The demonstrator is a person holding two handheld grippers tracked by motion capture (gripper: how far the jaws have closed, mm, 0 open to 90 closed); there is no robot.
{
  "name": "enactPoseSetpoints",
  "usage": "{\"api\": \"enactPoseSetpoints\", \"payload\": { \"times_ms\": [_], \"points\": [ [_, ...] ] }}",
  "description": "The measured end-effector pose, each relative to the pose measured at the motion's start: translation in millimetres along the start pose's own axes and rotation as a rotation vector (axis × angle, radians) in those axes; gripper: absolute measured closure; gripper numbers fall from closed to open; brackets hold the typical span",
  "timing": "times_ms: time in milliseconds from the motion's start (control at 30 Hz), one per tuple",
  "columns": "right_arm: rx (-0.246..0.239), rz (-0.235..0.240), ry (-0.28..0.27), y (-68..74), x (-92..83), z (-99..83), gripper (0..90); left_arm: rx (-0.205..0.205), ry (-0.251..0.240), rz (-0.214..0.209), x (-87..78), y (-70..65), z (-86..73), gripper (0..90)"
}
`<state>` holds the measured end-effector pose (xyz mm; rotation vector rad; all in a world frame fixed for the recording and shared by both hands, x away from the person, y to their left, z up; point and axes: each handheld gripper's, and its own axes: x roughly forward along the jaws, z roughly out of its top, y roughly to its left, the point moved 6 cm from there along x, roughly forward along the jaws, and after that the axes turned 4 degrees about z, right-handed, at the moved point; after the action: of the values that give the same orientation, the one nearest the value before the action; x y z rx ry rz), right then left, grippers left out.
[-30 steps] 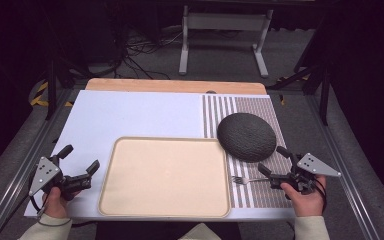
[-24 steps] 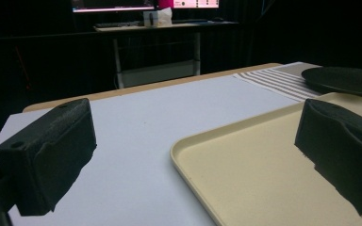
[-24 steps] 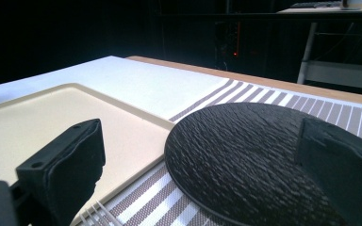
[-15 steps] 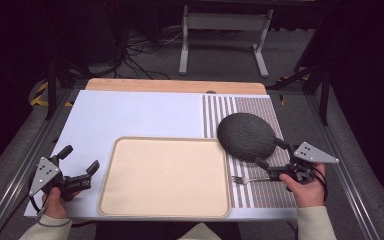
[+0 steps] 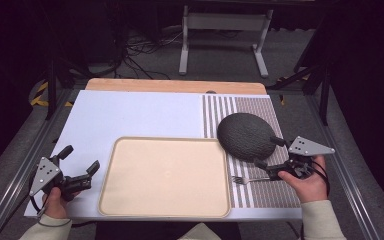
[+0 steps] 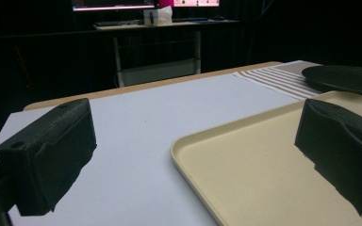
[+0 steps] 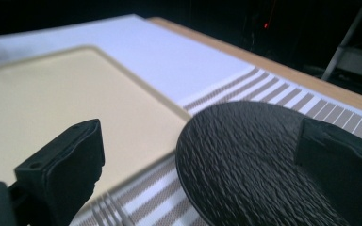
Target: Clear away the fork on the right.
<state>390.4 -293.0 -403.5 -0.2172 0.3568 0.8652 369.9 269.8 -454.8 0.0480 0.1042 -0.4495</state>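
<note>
Beige tray [image 5: 165,177] bare on table [image 5: 130,115], dark plate [image 5: 246,136] beside it, fork [image 5: 245,179] below, left tongs [image 5: 80,161] and right tongs [image 5: 268,152] apart

beige tray [image 5: 165,177] beside dark textured plate [image 5: 245,136], fork [image 5: 245,179].

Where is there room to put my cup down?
The beige tray is bare, and so is the white board behind it, up to the wooden edge. The striped mat is crowded: dark plate, fork, right gripper.
</note>
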Motion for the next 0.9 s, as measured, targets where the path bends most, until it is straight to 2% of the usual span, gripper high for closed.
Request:
{"api": "enactPoseSetpoints", "payload": {
  "times_ms": [233,267,367,567,900],
  "points": [
    [-0.062,0.019,0.154,-1.2,1.3,1.4,3.7,0.002,0.001,0.0,0.0,0.3,0.0,0.0],
    [-0.062,0.019,0.154,-1.2,1.3,1.4,3.7,0.002,0.001,0.0,0.0,0.2,0.0,0.0],
    [-0.082,0.028,0.204,-2.1,2.0,1.4,4.0,0.002,0.001,0.001,-0.1,0.4,0.0,0.0],
    [-0.142,0.055,0.323,-2.0,5.2,-0.3,5.5,0.002,0.001,0.001,0.0,0.3,0.0,0.0],
    [-0.203,0.098,0.489,-3.0,10.7,-1.7,6.6,0.001,0.001,0.0,0.0,0.2,0.0,0.0]
  ]
}}
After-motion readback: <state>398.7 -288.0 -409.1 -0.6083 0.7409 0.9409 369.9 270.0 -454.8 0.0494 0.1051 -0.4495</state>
